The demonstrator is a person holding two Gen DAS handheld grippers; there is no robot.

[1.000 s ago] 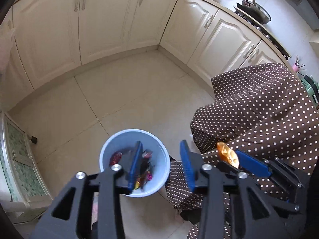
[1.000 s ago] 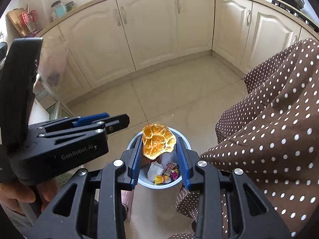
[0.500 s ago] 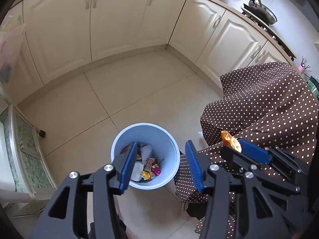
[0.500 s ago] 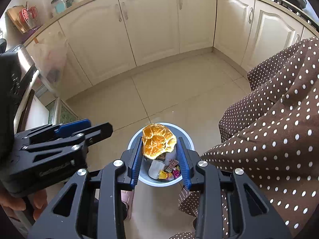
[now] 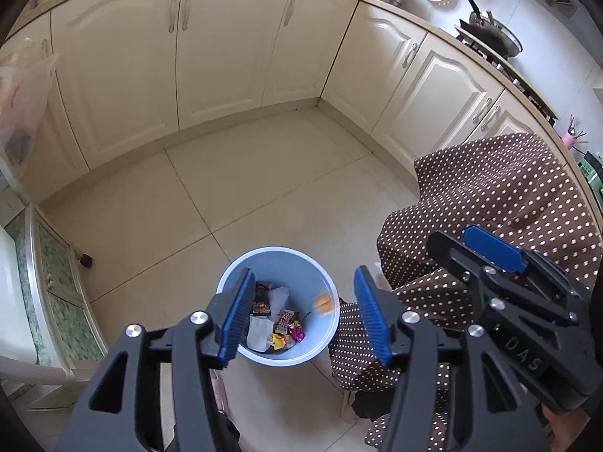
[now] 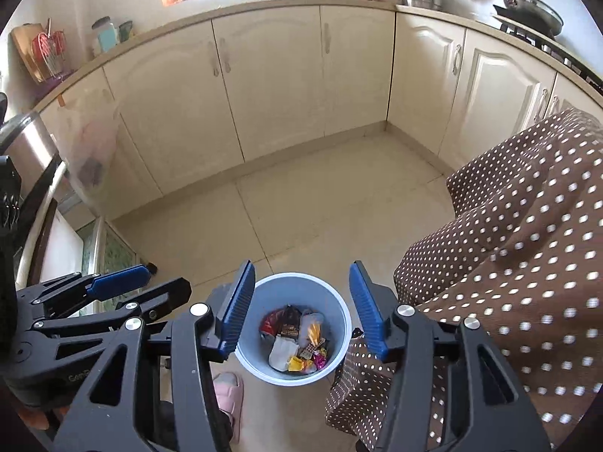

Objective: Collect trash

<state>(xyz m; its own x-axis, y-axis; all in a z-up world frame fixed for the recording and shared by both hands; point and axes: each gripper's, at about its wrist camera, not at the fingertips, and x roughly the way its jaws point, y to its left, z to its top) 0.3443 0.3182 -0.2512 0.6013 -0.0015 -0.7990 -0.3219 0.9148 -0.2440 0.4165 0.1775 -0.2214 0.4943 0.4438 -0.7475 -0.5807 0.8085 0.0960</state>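
Observation:
A light blue waste bin (image 5: 279, 263) (image 6: 335, 361) stands on the tiled floor, holding several wrappers. An orange crumpled wrapper (image 5: 323, 304) (image 6: 313, 328) is blurred inside the bin, in mid fall. My right gripper (image 6: 301, 303) hangs over the bin, its jaws opening, nothing between them. My left gripper (image 5: 303, 312) also hovers above the bin, jaws opening and empty. The right gripper (image 5: 490, 252) shows at the right of the left wrist view; the left gripper (image 6: 124, 282) shows at the left of the right wrist view.
A brown polka-dot cloth (image 5: 490, 196) (image 6: 527, 245) drapes down right beside the bin. Cream kitchen cabinets (image 5: 226, 49) (image 6: 271, 86) line the far walls. A pink slipper (image 6: 230, 388) is by the bin. A white cabinet (image 5: 41, 286) stands at left.
The right gripper opened and let go of the orange wrapper, which dropped into the bin. The left gripper's jaws spread wider, and both grippers rose a little.

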